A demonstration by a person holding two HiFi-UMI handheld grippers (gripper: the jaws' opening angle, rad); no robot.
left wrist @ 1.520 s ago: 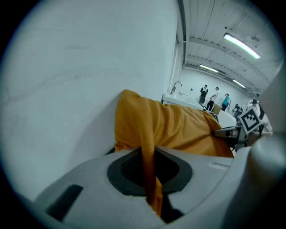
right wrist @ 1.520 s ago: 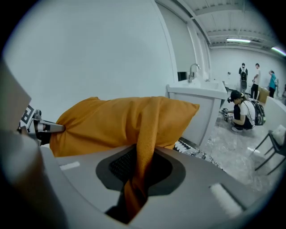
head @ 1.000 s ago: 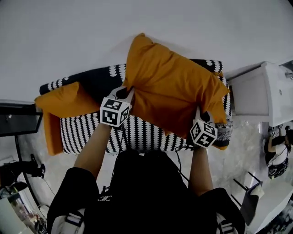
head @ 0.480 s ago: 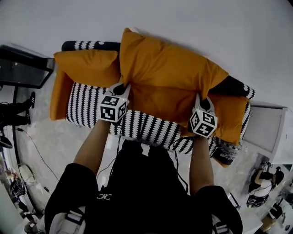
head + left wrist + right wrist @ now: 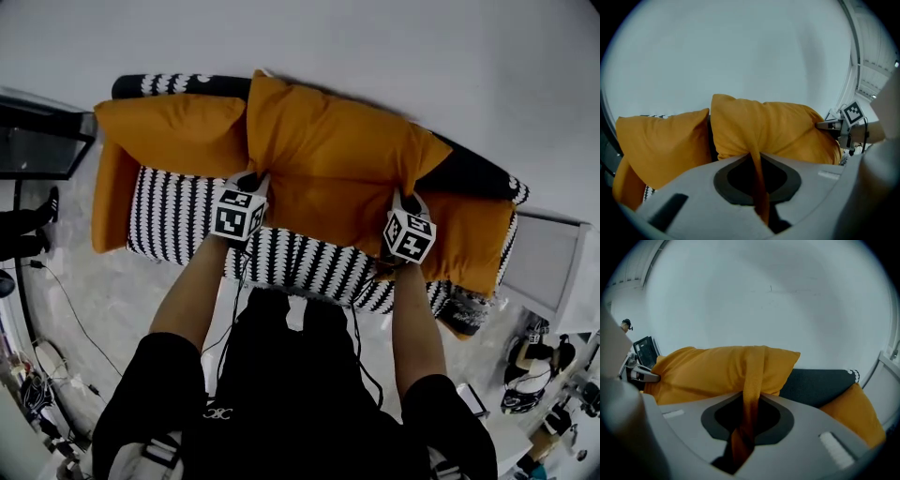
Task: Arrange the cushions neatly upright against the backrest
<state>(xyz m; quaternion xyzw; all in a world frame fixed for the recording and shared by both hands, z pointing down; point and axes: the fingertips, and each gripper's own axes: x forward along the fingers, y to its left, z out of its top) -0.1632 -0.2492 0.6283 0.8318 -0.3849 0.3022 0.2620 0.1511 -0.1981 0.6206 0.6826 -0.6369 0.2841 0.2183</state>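
Since a second ago you have swung the big middle cushion point(image 5: 328, 155) down out of the air and back, so that it now stands over the sofa seat point(image 5: 178, 220), between its two neighbours.

Nearest you, the left tongs point(image 5: 757, 164) are closed tight on a thin fold of orange fabric at the cushion's lower left edge. The right tongs point(image 5: 747, 418) are pinched the same way on a thicker gather at the lower right. Only cloth is gripped on either side, none of the filling, so I would expect the soft body to sag and roll if one hand leads.

Keep both hands level and settle the bottom edge onto the seat first. Then tip the top back until it meets the backrest point(image 5: 473, 173). Let go with both tongs together, and only once the cushion looks able to stand by itself. Freeing one side early would probably twist it.

Mind the neighbours. The left cushion point(image 5: 169, 131) stands upright just beside the one you hold, and the two appear to touch along their edges. Place yours without nudging it sideways. The right cushion point(image 5: 478, 244) sits lower and looks slumped towards the sofa's end, with its near part covered by the one you hold. It likely needs standing up next, so leave it room.

Beyond the backrest there is only the plain wall point(image 5: 375, 37).
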